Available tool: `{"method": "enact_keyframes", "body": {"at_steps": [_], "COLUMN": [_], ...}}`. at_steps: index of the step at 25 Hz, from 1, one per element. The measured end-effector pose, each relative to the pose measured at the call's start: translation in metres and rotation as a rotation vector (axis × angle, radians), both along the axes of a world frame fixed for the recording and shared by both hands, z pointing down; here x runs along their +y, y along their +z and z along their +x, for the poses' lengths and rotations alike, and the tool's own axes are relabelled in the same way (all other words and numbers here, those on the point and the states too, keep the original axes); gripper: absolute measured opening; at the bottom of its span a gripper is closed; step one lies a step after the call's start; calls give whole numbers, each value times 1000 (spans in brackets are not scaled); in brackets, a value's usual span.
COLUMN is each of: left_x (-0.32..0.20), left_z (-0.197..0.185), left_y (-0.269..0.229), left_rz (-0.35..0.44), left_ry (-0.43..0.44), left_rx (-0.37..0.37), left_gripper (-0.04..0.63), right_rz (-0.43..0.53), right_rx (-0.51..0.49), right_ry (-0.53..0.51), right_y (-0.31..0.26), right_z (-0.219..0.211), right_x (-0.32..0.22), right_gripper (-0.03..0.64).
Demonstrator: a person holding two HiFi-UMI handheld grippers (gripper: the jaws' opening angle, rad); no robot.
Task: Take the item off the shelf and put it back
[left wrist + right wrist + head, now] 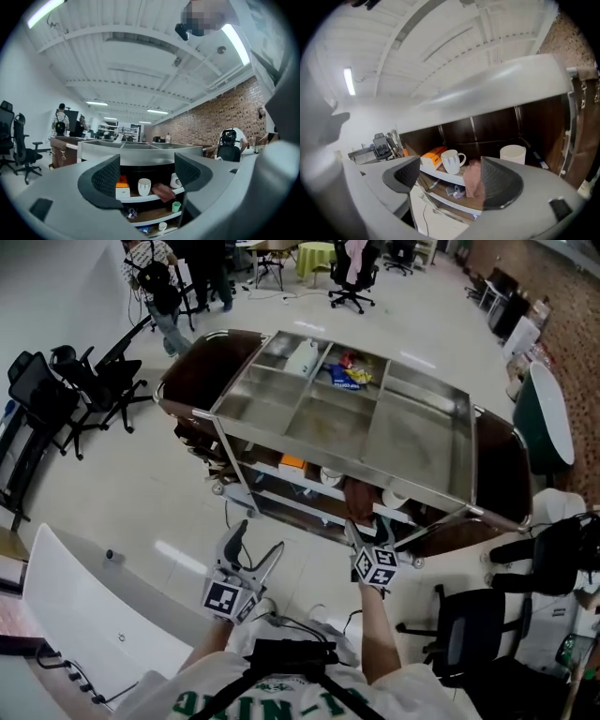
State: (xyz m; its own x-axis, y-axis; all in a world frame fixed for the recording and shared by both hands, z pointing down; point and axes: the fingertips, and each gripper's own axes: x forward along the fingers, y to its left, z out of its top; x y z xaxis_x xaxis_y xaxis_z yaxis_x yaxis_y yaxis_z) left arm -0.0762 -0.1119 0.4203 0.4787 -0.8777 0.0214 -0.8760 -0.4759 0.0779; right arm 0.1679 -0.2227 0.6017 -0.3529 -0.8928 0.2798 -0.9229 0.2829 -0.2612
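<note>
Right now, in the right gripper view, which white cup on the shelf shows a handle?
The striped mug beside the orange box, left of the pink cloth. The plain cup farther right shows no handle.

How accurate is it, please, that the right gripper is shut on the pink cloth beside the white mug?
Not quite: the right gripper is open, its jaws apart, in the right gripper view; the pink cloth lies beside the white mug.

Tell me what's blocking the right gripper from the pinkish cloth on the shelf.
Nothing visible blocks it. The right gripper, jaws open, faces the cloth at the front edge of the shelf. The mug stands to the cloth's left, out of the way.
</note>
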Motion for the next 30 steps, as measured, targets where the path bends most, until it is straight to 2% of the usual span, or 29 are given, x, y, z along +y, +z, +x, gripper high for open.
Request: {"method": "enact_keyframes", "body": {"at_steps": [6, 12, 18, 26, 30], "left_x": [-10, -11, -3, 9, 16], "left_z": [13, 17, 14, -6, -28], "left_y": [1, -19, -34, -41, -28], "left_rz": [94, 163, 184, 178, 201], "left_ry": [72, 94, 92, 63, 43], "left_rx": [-42, -90, -87, -72, -119], "left_gripper": [345, 345, 345, 345, 345], "right_rz": [237, 396, 435, 438, 435], "right_rx": [1, 103, 103, 84, 86], "right_ry": [30, 54, 70, 18, -7], "right_y": [-115, -187, -208, -210, -209], "right_z": [-2, 0, -5, -36, -51], "right_x": [84, 120, 121, 124, 125], "right_gripper": [424, 399, 399, 399, 399]}}
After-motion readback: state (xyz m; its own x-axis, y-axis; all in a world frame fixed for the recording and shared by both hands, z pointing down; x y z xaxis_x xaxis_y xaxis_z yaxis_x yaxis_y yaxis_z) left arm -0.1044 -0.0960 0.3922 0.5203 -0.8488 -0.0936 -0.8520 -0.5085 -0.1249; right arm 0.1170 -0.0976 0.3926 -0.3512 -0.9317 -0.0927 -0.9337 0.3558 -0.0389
